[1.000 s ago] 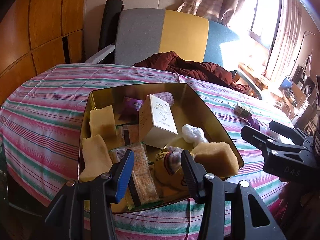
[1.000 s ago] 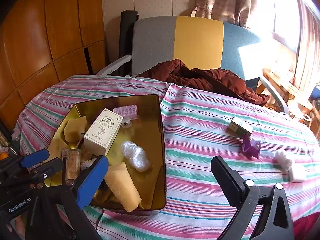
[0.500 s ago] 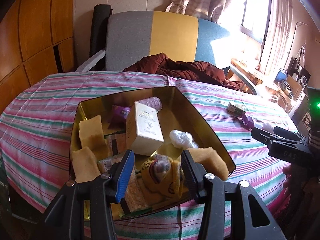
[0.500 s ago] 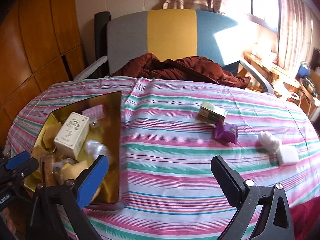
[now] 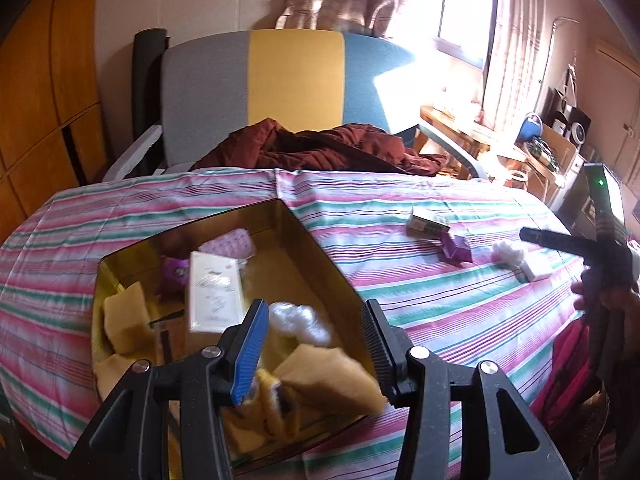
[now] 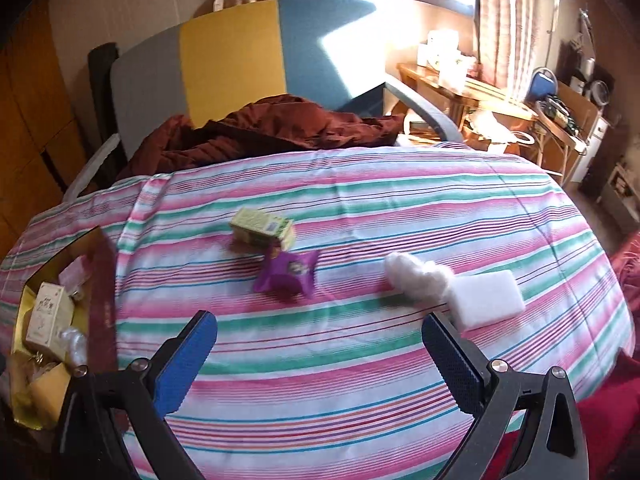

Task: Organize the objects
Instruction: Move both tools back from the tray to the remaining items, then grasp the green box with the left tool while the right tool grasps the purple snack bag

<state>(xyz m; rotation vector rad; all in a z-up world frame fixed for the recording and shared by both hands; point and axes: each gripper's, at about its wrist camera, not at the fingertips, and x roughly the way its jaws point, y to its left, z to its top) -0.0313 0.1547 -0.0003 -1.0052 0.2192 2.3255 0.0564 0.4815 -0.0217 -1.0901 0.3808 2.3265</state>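
A gold tin (image 5: 320, 256) (image 6: 102, 280) on the striped table holds a white box (image 5: 214, 296), yellow sponges (image 5: 124, 320), a cotton ball (image 5: 300, 322) and other small items. My left gripper (image 5: 312, 344) is open and empty above the tin's near edge. On the cloth to the right lie a green box (image 6: 262, 228), a purple packet (image 6: 288, 274), a cotton ball (image 6: 416, 276) and a white sponge block (image 6: 486, 298). My right gripper (image 6: 320, 354) is open and empty, short of these; it also shows in the left wrist view (image 5: 560, 240).
A grey, yellow and blue chair (image 6: 232, 56) with a dark red jacket (image 6: 272, 128) stands behind the table. Cluttered wooden furniture (image 6: 520, 108) stands by the window at the right. Wooden panelling (image 5: 48, 92) is at the left.
Both grippers have swung right. The right gripper now faces the loose items on the cloth, with the tin at its far left. The left gripper has drawn back from the tin.
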